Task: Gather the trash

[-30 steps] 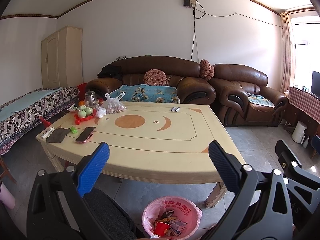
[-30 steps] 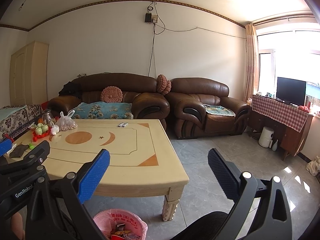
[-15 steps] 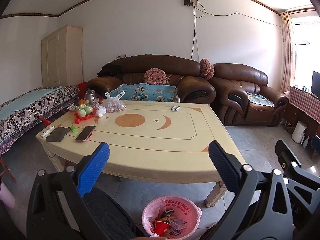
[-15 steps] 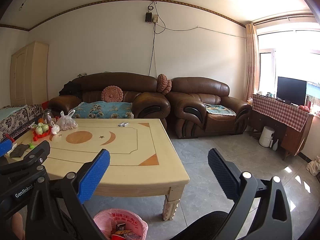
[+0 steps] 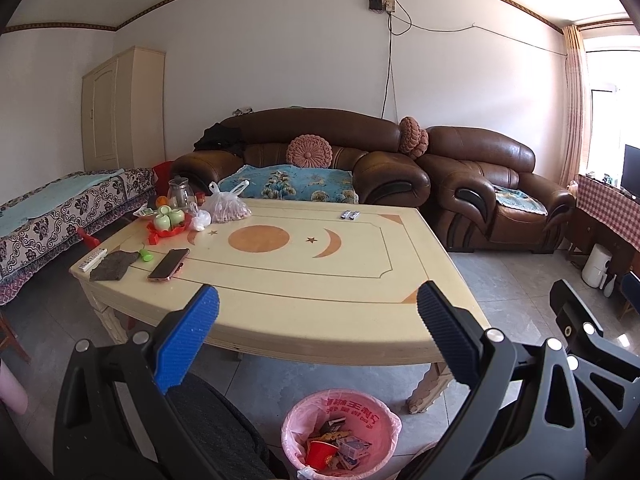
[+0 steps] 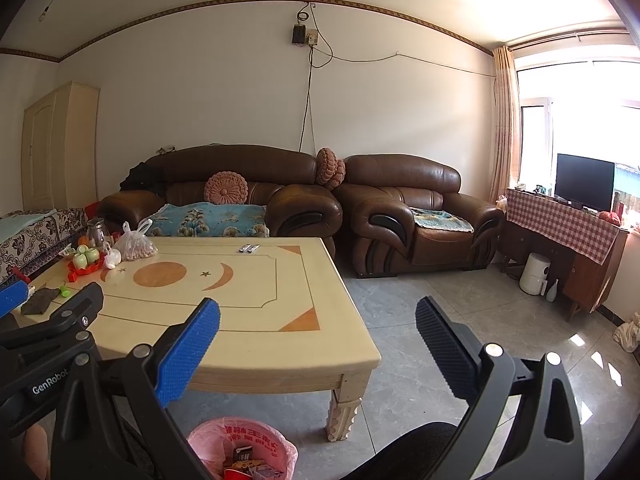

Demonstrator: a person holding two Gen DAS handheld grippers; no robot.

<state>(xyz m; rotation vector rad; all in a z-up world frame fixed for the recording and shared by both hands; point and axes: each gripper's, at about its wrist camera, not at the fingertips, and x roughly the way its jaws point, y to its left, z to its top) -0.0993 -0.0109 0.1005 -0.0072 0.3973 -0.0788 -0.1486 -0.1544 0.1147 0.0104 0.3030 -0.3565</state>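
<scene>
Above the pink-lined bin (image 5: pixel 341 432) (already holding wrappers and a red cup), you hold the left gripper (image 5: pixel 316 320) and right gripper (image 6: pixel 316 328) spread and empty, facing the table (image 5: pixel 280 280) for remaining trash.
</scene>
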